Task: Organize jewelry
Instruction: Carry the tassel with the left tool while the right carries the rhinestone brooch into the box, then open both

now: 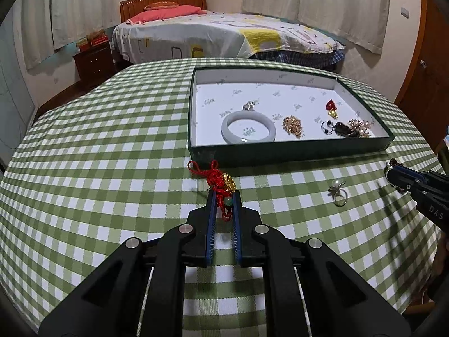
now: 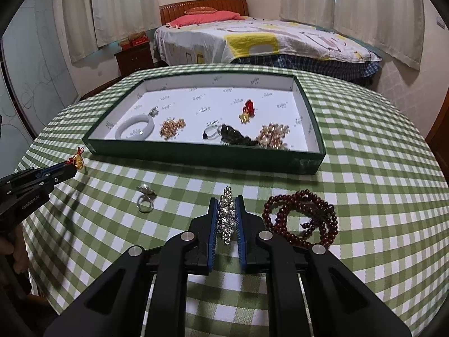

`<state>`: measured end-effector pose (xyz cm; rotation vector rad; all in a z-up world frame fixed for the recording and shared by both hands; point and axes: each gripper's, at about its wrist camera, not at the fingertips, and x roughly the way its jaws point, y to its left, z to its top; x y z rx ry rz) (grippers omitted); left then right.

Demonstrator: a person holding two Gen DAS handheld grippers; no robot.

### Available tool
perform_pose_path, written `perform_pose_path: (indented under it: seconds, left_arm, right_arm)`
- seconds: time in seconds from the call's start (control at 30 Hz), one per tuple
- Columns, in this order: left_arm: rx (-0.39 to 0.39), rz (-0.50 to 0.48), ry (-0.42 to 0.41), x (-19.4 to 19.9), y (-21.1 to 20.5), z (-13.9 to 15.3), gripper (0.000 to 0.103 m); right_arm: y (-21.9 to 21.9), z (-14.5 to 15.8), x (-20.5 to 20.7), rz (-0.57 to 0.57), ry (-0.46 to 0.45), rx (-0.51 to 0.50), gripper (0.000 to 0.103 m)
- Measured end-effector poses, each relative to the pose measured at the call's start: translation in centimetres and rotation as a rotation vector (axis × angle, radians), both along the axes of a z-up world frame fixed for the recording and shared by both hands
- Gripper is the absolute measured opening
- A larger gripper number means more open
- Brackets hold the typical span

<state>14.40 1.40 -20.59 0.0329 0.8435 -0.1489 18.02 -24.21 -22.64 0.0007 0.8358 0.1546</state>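
Left wrist view: red-corded gold charm (image 1: 224, 186) pinched between left claw (image 1: 224, 196) tips.

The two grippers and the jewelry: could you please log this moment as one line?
left gripper: shut on red-corded gold charm | right gripper: shut on silver bracelet | ring, bead strand: on tablecloth | tray: part filled

Each handheld gripper, the left gripper (image 1: 224, 196) and the right gripper (image 2: 226, 203), is a black moulded plastic frame with two angular linkage arms per side, joined at round silver pivot pins. The fingers (image 1: 211, 213) carry blue ribbed pads on their inner faces. White lettering is printed on each body's side, only partly readable.
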Motion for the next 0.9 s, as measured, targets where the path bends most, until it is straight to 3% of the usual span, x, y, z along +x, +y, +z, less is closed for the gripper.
perform_pose_path:
  seconds: [0.5,0.9]
  left_arm:
    - [-0.034,-0.041,-0.171,-1.4,-1.2,7.3,0.011]
    - [-0.068,-0.079,-0.318,3.8,-3.9,12.0,0.011]
  right_arm:
    - [0.4,6.6,-0.8,0.015,-0.163,-0.003,0.013]
    - [-0.5,11.5,4.1,0.003,-0.319,-0.004,0.013]
